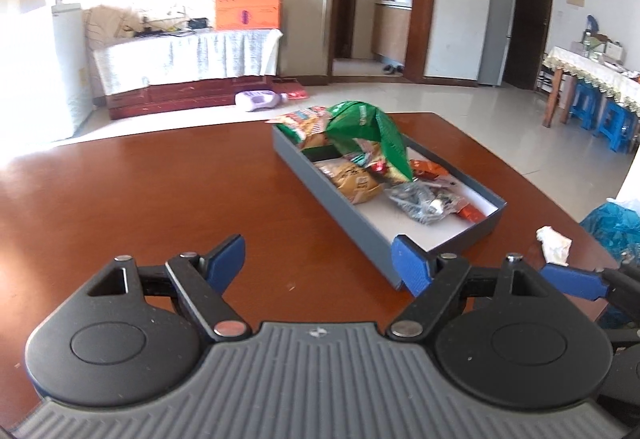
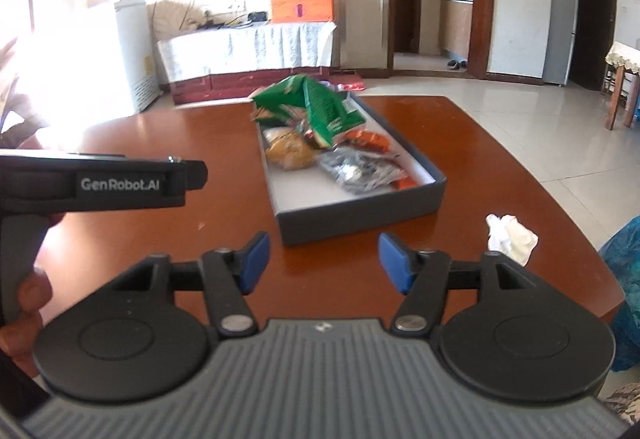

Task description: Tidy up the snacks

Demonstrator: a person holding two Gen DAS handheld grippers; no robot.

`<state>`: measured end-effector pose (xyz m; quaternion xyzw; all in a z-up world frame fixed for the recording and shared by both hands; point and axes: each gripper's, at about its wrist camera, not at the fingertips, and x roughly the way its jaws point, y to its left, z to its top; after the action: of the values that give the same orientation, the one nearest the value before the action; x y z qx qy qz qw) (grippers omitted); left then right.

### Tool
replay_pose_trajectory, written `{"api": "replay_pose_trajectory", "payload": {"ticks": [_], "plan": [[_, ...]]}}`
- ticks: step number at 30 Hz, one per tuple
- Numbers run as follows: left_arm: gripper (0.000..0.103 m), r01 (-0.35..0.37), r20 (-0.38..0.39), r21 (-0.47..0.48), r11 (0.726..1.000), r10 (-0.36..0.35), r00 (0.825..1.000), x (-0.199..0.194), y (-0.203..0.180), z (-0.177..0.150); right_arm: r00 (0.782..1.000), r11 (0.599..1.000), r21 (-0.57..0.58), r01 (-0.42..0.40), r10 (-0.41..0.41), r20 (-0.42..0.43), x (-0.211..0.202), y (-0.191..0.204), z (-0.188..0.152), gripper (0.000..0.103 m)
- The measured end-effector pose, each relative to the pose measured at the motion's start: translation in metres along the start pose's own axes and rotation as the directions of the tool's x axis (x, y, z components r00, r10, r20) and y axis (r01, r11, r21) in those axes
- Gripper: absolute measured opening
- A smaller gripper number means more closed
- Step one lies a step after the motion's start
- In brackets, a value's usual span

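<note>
The grey box [image 2: 360, 215] of snacks [image 2: 312, 111] sits on the brown bench [image 2: 160, 143], ahead of both grippers and apart from them. The left gripper [image 1: 320, 263] and the right gripper [image 2: 324, 259] both tilt downward over the bench, jaws wide apart and empty. A crumpled tissue [image 2: 512, 239] lies right of the box.

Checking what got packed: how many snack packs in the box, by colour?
Inside the box, as far as visible:
Green bags: 1
Yellow packs: 1
Grey packs: 1
Orange packs: at least 1
Total: at least 4; others may be hidden.
</note>
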<state>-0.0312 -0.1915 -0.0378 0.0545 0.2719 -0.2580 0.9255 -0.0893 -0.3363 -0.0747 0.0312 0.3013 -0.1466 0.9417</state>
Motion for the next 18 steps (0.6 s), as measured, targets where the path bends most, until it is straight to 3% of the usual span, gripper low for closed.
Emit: {"api": "replay_pose_trajectory", "payload": {"ticks": [7, 18], "plan": [[0.091, -0.069, 0.015, -0.019, 0.997, 0.07, 0.997, -0.013, 0.013, -0.009, 1.0, 0.999, -0.035, 0.002, -0.002, -0.001, 0.0, 0.004, -0.005, 0.067], [0.098, -0.045, 0.036, 0.048, 0.998, 0.043, 0.998, -0.016, -0.011, -0.012, 1.0, 0.999, -0.048, 0.015, -0.016, -0.016, 0.0, -0.001, -0.009, 0.067]]}}
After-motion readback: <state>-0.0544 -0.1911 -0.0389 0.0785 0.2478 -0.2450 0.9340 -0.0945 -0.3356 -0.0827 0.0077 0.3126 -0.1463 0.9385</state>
